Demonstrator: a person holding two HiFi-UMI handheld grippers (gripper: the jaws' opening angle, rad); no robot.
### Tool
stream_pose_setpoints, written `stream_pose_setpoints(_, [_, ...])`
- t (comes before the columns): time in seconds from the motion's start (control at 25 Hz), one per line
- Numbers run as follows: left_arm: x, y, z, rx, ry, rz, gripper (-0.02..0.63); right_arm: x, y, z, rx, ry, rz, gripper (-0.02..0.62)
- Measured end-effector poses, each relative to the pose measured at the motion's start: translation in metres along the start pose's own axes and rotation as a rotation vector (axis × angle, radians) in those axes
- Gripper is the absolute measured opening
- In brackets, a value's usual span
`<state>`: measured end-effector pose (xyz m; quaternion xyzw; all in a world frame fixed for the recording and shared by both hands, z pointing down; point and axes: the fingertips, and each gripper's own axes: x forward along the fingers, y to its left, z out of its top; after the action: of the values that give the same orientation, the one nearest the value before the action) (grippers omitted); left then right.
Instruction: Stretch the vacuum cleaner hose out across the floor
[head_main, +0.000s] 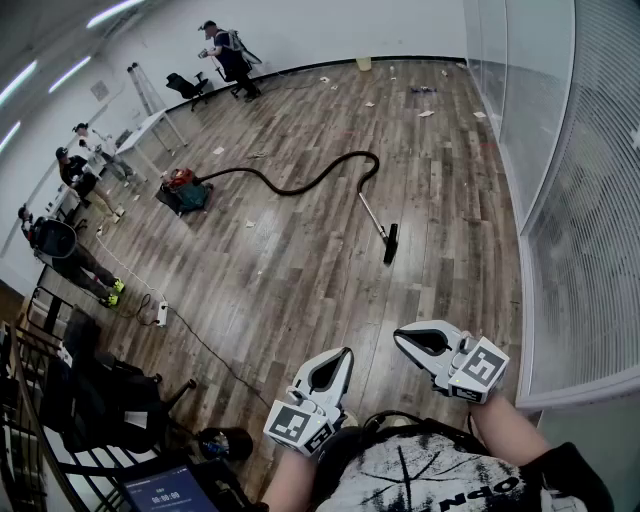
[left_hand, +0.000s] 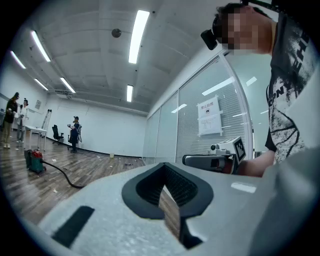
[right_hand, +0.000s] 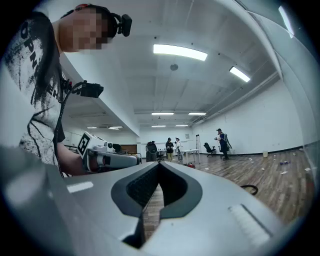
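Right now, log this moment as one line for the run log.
left claw: shut, empty | right claw: shut, empty | hose: curved on floor, untouched | vacuum cleaner: on floor at hose's far end

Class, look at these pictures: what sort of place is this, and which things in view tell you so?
Probably a large, sparsely furnished office: a glass partition with blinds down one side, a table and an office chair at the far end, and strip lights overhead.

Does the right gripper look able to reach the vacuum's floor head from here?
Probably not: the right gripper is shut by the person's chest, the floor head lies well ahead; only open floor between.
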<state>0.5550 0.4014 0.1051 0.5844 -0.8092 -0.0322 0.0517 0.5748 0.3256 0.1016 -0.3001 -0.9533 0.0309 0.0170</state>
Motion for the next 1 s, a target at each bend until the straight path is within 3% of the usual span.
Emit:
stream_pose_setpoints(0.16, [0.0,0.001,0.002,-0.001,-0.007,0.001,0.0,0.002,0.003,0.009,0.013,-0.043,0.011,0.005])
stream_pose_setpoints(0.56, [-0.001,0.002,0.002,0.006,-0.009,0.014,0.0,0.004,0.003,0.005,0.009,-0.02,0.023,0.005])
stream_pose_setpoints(0.72, [-0.002,0.001,0.002,0.004,-0.01,0.013,0.0,0.005,0.004,0.012,0.055,-0.059,0.028,0.006])
stream_pose_setpoints(1.0, [-0.003,-0.001,-0.003,0.004,0.001,0.009,0.0,0.002,0.006,-0.003,0.047,-0.056,0.028,0.006])
